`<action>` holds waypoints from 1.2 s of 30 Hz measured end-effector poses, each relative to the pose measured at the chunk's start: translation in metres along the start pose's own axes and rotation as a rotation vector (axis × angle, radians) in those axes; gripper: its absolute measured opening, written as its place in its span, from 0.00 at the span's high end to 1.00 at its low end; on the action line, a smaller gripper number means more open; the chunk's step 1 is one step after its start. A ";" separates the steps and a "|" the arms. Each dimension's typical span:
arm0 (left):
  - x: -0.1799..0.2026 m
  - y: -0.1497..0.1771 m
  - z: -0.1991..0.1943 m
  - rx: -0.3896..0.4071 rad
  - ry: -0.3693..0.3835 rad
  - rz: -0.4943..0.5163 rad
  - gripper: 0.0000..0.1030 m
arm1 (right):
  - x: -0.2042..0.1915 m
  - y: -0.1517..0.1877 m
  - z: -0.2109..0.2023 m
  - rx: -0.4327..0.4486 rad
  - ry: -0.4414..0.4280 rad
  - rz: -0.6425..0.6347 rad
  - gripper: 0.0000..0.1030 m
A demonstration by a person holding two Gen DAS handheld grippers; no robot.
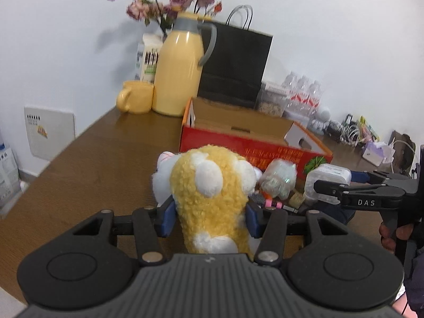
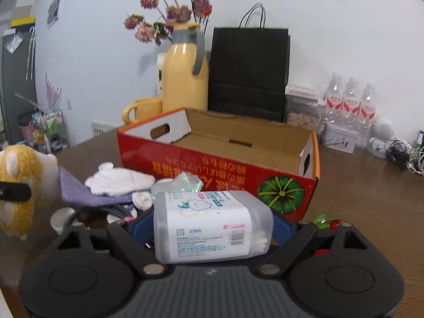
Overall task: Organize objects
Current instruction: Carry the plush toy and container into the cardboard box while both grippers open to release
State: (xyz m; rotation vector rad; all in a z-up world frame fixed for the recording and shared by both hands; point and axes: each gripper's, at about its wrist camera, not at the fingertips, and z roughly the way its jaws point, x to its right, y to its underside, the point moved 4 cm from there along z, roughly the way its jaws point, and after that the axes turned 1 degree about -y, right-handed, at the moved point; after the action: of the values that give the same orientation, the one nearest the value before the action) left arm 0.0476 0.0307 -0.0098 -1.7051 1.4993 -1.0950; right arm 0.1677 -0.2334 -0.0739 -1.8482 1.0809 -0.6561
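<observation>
The left gripper [image 1: 209, 217] is clamped on the yellow plush toy [image 1: 209, 185] round its middle, lifted clear of the table [image 1: 87, 159] w/ the soft body bulging past the blue pads; prob. so it can go over the wall of the red box [image 2: 220, 169]. The right gripper [image 2: 213, 228] has the clear cotton-swab tub [image 2: 212, 228] between its jaws, set wide since the tub is broad; can't tell if the pads press yet. The box sits open and empty just behind the pile; cloth [image 2: 79, 193] etc. lies in front, not sorted yet.
</observation>
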 end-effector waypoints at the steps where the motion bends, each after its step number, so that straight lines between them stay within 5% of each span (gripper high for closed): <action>1: 0.002 -0.005 -0.003 0.016 0.000 0.006 0.49 | 0.000 -0.002 -0.003 0.013 0.005 0.004 0.15; 13: 0.054 -0.086 0.030 0.184 0.018 0.131 0.49 | 0.003 -0.055 0.004 0.159 0.071 0.027 0.16; 26: 0.068 -0.114 0.143 0.130 0.030 0.091 0.49 | 0.029 -0.086 0.082 0.178 0.179 0.084 0.16; 36: 0.057 -0.114 0.208 0.100 -0.050 0.111 0.49 | 0.041 -0.080 0.126 0.111 0.214 0.070 0.16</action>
State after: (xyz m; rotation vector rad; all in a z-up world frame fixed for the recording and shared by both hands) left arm 0.2856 -0.0215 0.0014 -1.5511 1.4650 -1.0444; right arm 0.3178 -0.1971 -0.0633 -1.6650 1.2162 -0.8700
